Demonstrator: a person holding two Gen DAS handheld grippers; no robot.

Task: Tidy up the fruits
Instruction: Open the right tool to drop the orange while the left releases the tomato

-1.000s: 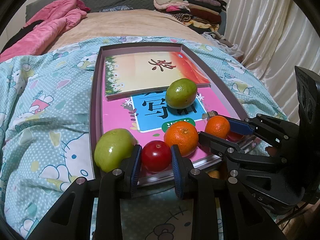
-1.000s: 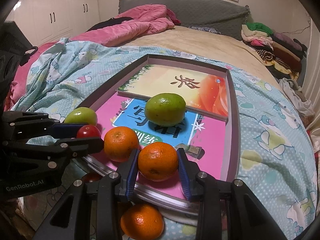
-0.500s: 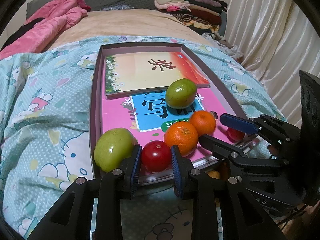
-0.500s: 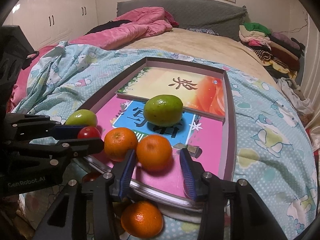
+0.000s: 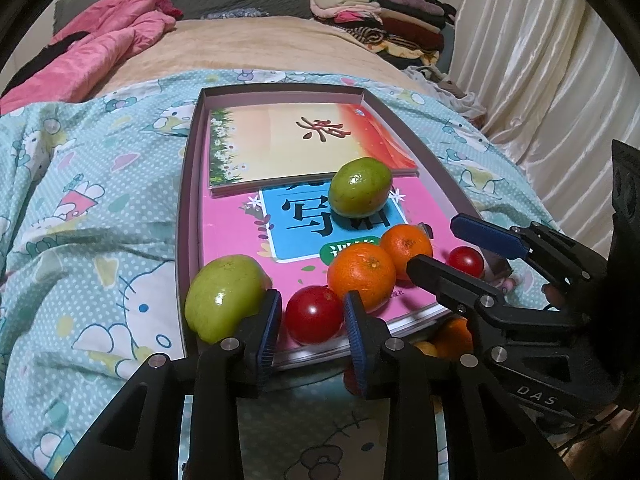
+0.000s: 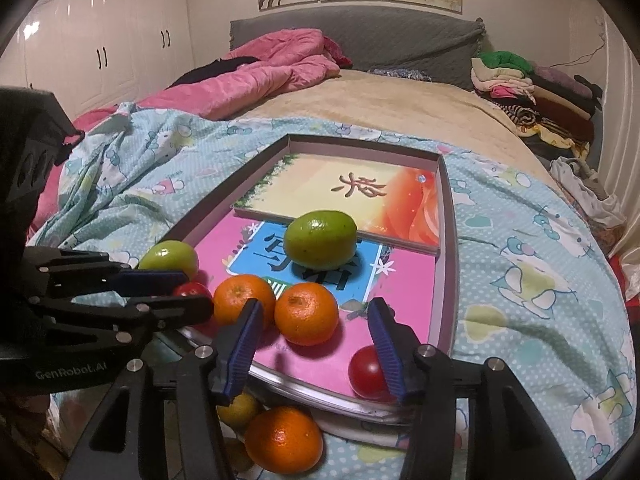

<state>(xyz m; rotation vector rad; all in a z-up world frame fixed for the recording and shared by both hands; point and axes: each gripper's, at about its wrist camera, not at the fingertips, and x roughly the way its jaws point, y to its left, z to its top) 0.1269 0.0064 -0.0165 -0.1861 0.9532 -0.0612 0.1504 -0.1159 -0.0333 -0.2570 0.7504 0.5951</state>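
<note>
A shallow box [image 5: 188, 200] on the bed holds books with fruit on them. My left gripper [image 5: 310, 314] is shut on a red tomato [image 5: 314, 314] at the box's near edge, next to a green fruit [image 5: 224, 296]. Two oranges [image 5: 362, 274] [image 5: 406, 246] lie side by side on the pink book [image 5: 232, 240]. A larger green fruit [image 5: 360, 193] sits further back. My right gripper [image 6: 316, 330] is open, with the released orange [image 6: 306, 313] just ahead of its jaws. A second red tomato [image 6: 366, 372] lies by its right finger.
An orange [image 6: 283, 444] and a yellowish fruit [image 6: 238, 410] lie below the box's near edge under the right gripper. A pink quilt [image 6: 260, 68] and folded clothes [image 6: 520, 80] lie at the far end of the bed. Curtains [image 5: 540, 60] hang on the right.
My right gripper opened, let go of the orange beside the other orange, and drew back. A second red tomato came into view. My left gripper stayed shut on its tomato.
</note>
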